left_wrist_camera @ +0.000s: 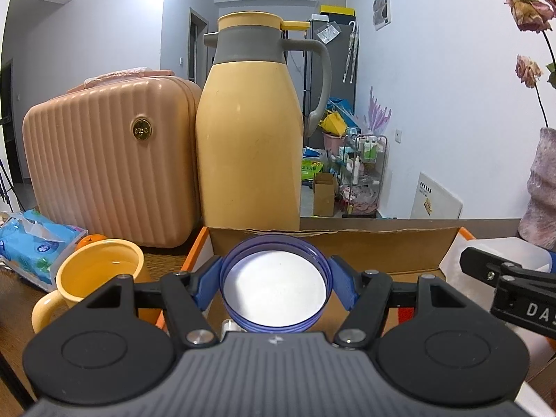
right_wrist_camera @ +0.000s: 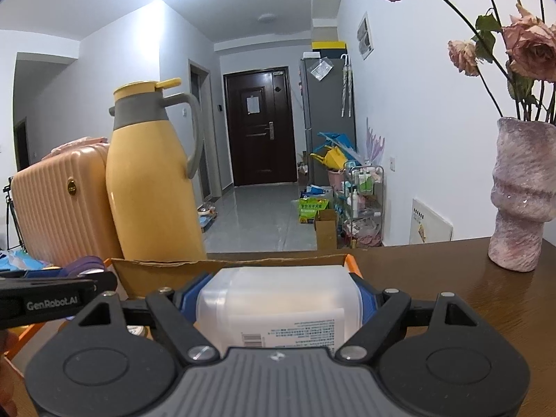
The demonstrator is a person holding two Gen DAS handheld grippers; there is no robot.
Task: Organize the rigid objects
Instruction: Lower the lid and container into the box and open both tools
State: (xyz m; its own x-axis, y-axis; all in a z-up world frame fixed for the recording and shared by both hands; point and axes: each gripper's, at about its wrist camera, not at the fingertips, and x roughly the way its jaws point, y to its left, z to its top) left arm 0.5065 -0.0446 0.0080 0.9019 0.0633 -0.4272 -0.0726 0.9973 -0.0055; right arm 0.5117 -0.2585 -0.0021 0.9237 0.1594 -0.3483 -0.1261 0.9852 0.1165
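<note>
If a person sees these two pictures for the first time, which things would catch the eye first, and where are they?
Probably the tall yellow thermos jug, upright behind the cardboard box, beside a ribbed peach suitcase. Next, what the grippers hold over that box: the left gripper has its jaws shut on a round blue-rimmed container, and the right gripper on a translucent white container. At far right, a pink vase with dried roses stands on the wooden table.

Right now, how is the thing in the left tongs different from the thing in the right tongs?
The left tongs hold a round tub; the right tongs hold a boxy tub. The round tub is purple-blue with a white inside; the boxy tub is cloudy white. The boxy tub has a printed label; the round tub shows none. Both are squeezed between blue pads above the cardboard box.
</note>
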